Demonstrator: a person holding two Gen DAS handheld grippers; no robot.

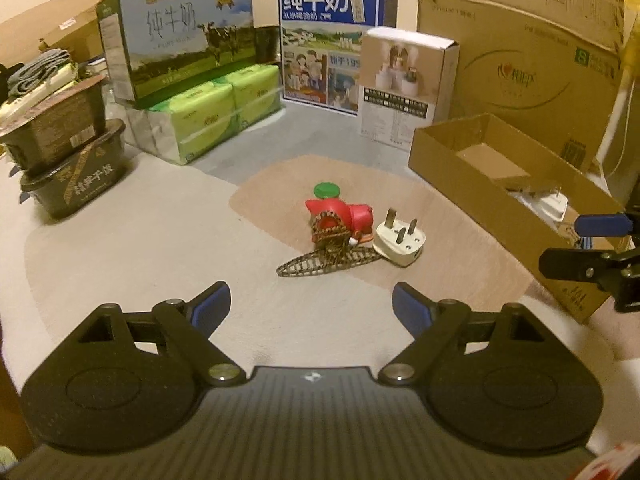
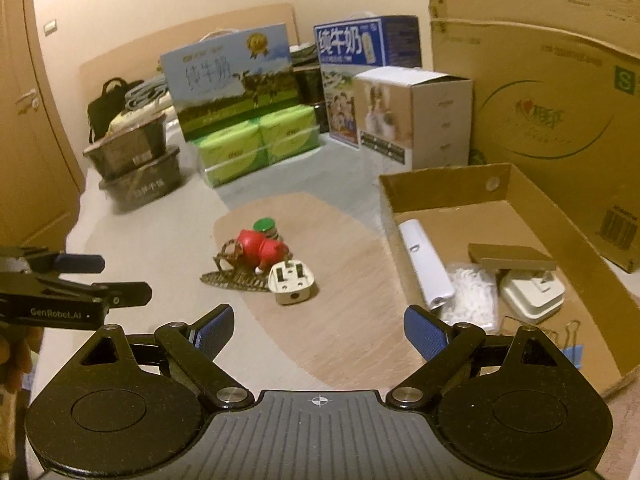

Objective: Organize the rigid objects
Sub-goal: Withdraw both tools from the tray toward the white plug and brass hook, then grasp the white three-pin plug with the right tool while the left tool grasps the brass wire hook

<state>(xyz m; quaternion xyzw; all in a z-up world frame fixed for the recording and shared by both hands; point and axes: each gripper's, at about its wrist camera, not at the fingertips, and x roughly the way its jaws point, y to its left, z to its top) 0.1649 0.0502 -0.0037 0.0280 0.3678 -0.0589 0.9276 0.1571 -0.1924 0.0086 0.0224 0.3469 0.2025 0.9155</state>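
Observation:
A white three-pin plug (image 1: 399, 241) (image 2: 292, 281), a red figurine (image 1: 342, 216) (image 2: 260, 249) on a woven wire leaf ornament (image 1: 320, 265) (image 2: 232, 279), and a green-capped jar (image 1: 327, 191) (image 2: 265, 227) lie together on the beige mat. An open cardboard box (image 1: 520, 224) (image 2: 440, 188) at the right holds a white stick (image 2: 424, 268), a white adapter (image 2: 532, 292), a bag of white bits (image 2: 472, 292) and binder clips (image 2: 560, 336). My left gripper (image 1: 311, 304) (image 2: 116, 280) is open and empty, short of the pile. My right gripper (image 2: 318, 330) (image 1: 568, 244) is open and empty, between pile and box.
Milk cartons (image 1: 180, 40) (image 1: 332, 40), green tissue packs (image 1: 216, 116), a white product box (image 1: 404, 88) and a large cardboard carton (image 1: 520, 60) line the back. Stacked black noodle tubs (image 1: 64, 152) and folded clothes (image 1: 36, 72) stand at the left.

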